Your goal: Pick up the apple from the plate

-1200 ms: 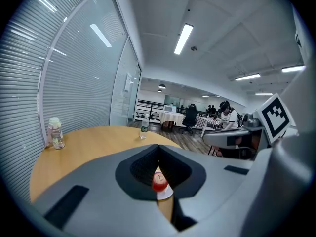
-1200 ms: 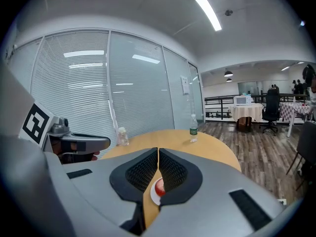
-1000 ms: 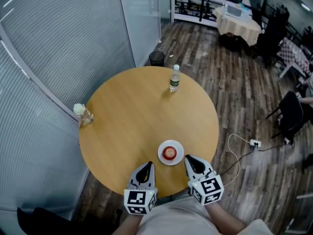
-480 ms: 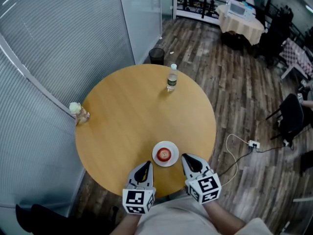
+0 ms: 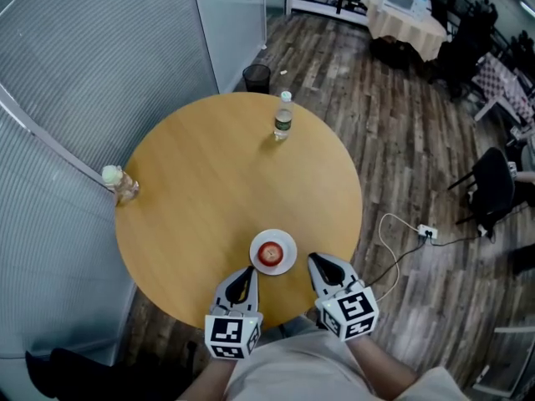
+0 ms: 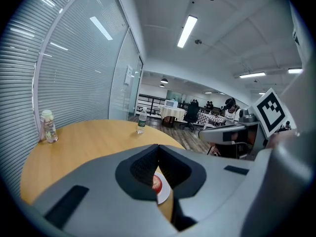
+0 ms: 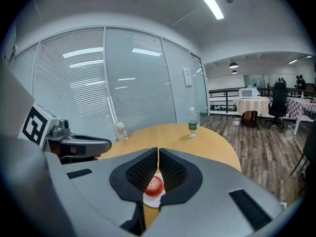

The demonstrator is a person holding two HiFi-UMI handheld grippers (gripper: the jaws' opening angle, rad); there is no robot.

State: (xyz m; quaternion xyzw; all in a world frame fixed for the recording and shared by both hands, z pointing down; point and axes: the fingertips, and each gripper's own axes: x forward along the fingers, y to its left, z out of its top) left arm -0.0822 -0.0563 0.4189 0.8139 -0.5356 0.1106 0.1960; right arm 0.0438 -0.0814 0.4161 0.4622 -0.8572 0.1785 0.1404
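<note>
A red apple [image 5: 269, 253] sits on a small white plate [image 5: 284, 241] near the front edge of the round wooden table [image 5: 209, 199]. My left gripper [image 5: 244, 279] hovers just left of the plate at the table's near edge, its jaws shut and empty. To the plate's right my right gripper [image 5: 318, 266] is shut too, with nothing in it. Past the closed jaws of the left gripper [image 6: 158, 154] only a sliver of the apple [image 6: 157, 183] and plate [image 6: 164, 193] shows. The right gripper [image 7: 158, 157] points at the apple [image 7: 154, 185] on its plate [image 7: 150, 201].
A water bottle [image 5: 283, 117] stands at the table's far edge. A small bottle [image 5: 117, 182] stands at the left edge by the blinds. A black bin [image 5: 257, 78] sits on the floor beyond the table. A cable and power strip [image 5: 425, 231] lie on the floor to the right.
Both grippers have crept forward toward the plate and now flank it more closely. The jaws stayed shut. The apple and plate have not moved on the table.
</note>
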